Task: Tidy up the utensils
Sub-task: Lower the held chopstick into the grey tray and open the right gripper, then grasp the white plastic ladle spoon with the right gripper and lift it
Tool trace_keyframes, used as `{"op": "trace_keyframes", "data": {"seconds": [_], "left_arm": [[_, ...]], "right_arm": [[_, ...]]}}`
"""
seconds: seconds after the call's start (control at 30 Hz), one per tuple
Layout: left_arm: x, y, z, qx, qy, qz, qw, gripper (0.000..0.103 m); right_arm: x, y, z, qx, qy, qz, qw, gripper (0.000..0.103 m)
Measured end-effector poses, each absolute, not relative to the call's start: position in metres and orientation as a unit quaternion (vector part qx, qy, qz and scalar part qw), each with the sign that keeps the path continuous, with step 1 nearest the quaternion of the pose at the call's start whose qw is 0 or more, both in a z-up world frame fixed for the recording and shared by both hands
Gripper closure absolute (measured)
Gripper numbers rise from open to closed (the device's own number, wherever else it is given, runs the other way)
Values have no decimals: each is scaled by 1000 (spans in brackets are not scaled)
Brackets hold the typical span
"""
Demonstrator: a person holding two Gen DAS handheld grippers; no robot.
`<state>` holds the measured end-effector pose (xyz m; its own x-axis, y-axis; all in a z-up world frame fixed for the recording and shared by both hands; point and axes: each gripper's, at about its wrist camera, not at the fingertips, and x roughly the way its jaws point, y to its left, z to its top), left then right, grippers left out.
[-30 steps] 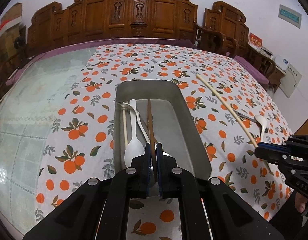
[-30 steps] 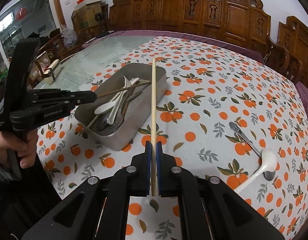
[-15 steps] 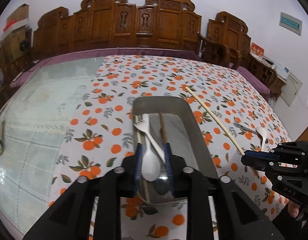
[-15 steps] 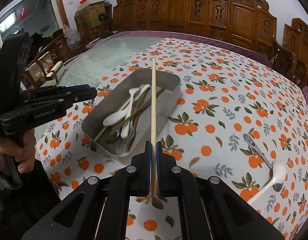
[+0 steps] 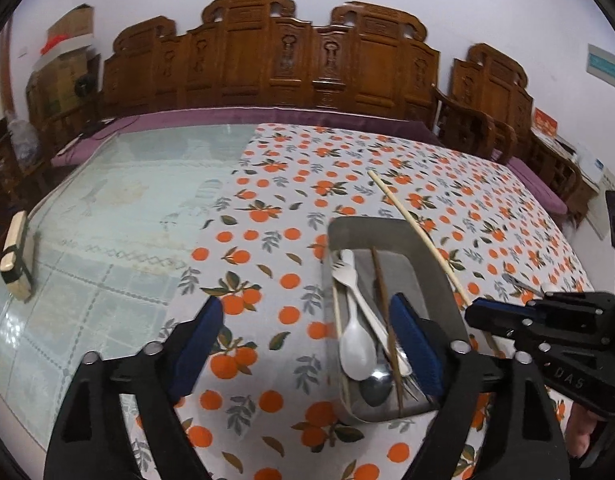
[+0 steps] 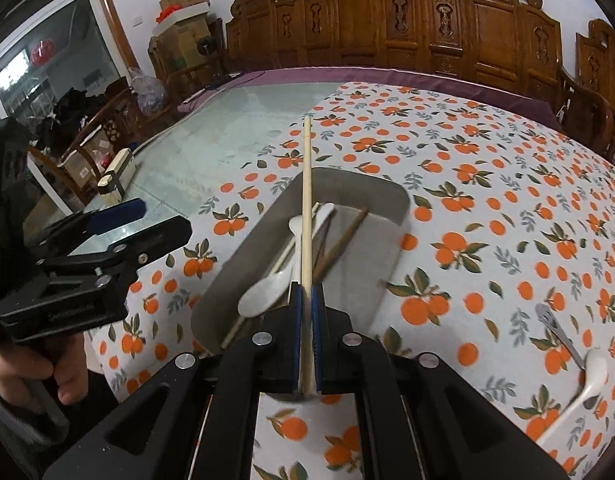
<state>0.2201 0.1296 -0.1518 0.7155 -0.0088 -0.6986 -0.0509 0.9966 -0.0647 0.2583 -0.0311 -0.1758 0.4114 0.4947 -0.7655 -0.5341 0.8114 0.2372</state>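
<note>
While right gripper (image 6: 306,344) pinches a chopstick (image 6: 306,208), tray (image 5: 435,276) holds utensils (image 5: 357,344).

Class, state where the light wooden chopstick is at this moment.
The light wooden chopstick is clamped in the right gripper, pointing forward above the metal tray, over the white spoon lying inside it.

Rectangular grey metal tray (image 6: 387,256): on the orange-print tablecloth (image 6: 487,208), toward its left edge. In the tray, lengthwise: white plastic spoon (image 5: 357,350), white plastic fork (image 5: 343,274), dark brown wooden chopstick (image 5: 383,300), pale wooden chopstick (image 5: 339,320) along the left wall. Right of the tray, near the cloth's front right edge: metal spoon (image 6: 555,328) touching a second white plastic spoon (image 6: 587,376). Left of the cloth: bare glass tabletop (image 5: 119,216).
</note>
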Motion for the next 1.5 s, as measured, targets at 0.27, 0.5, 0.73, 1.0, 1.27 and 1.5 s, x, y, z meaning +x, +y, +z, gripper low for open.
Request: {"op": "trace_keyframes", "data": {"seconds": [0.27, 0.5, 0.73, 1.0, 1.27, 1.5], "left_arm": [[220, 139, -150, -43, 375, 21, 926, 14], [220, 138, -151, -35, 376, 22, 925, 14], [220, 137, -151, -36, 378, 20, 925, 14], [218, 123, -151, -28, 376, 6, 926, 14], [215, 96, -150, -11, 374, -17, 927, 14], [210, 67, -151, 9, 373, -39, 927, 14]], "right_arm": [[268, -11, -198, -17, 470, 292, 833, 97], [269, -5, -217, -30, 490, 271, 828, 97], [268, -11, -214, -14, 482, 284, 829, 94], [253, -54, -185, -19, 437, 281, 854, 94], [236, -117, -169, -38, 414, 248, 875, 65], [218, -170, -164, -46, 399, 196, 895, 28]]}}
